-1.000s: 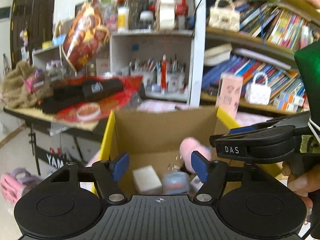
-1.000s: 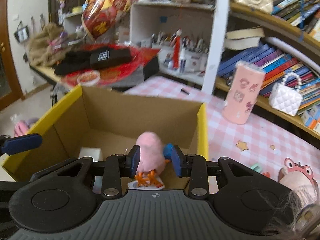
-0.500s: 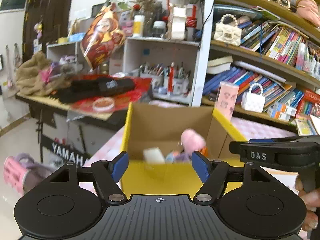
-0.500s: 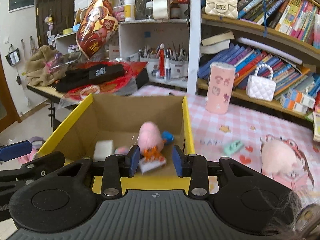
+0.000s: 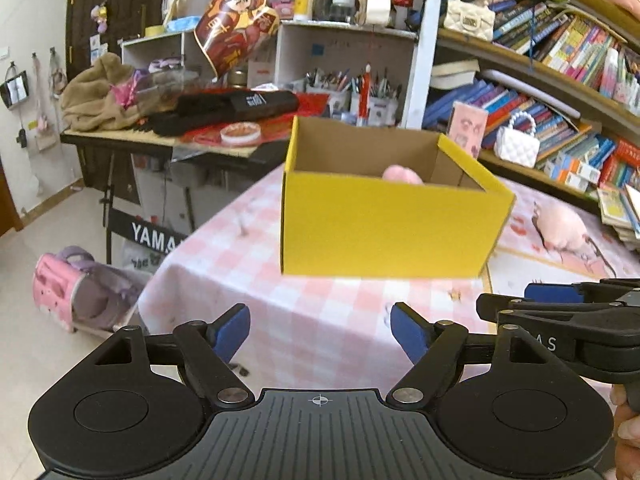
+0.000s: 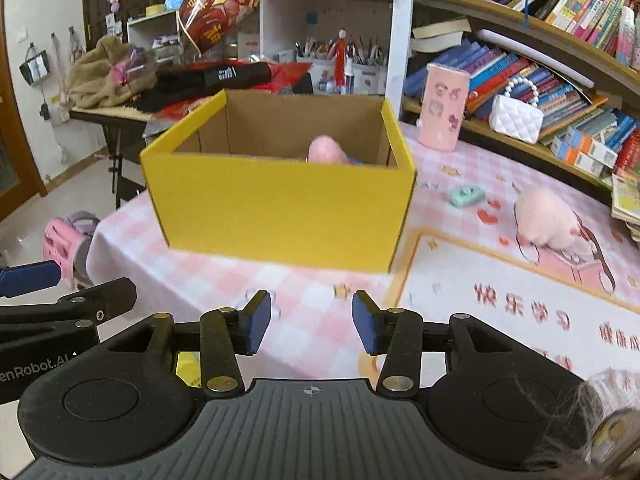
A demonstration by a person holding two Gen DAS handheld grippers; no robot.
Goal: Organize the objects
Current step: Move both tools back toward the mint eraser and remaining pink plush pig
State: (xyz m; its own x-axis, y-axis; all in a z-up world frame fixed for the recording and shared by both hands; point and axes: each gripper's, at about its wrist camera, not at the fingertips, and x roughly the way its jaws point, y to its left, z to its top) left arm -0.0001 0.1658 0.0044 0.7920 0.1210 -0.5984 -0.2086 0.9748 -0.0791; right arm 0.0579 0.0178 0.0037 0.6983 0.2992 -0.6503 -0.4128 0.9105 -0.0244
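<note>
A yellow cardboard box [image 5: 384, 224] [image 6: 280, 216] stands on the pink checked tablecloth [image 6: 208, 280]. A pink plush toy [image 6: 326, 152] [image 5: 402, 174] peeks over its rim from inside. A second pink plush [image 6: 548, 220] [image 5: 560, 228] lies on the table to the right of the box, and a small mint green toy [image 6: 464, 195] lies near the box's right side. My left gripper [image 5: 320, 334] is open and empty, well in front of the box. My right gripper [image 6: 311, 320] is open and empty, also short of the box.
A pink tumbler [image 6: 442, 106] stands behind the box. White handbag [image 6: 516, 114] and books fill the shelves at right. A keyboard stand [image 5: 156, 236] with clutter is at left, and a pink backpack [image 5: 76, 292] lies on the floor. The table's left edge drops off.
Both grippers have pulled back from over the box to in front of it. The right gripper let go of the pink plush, which stays in the box, and opened wider.
</note>
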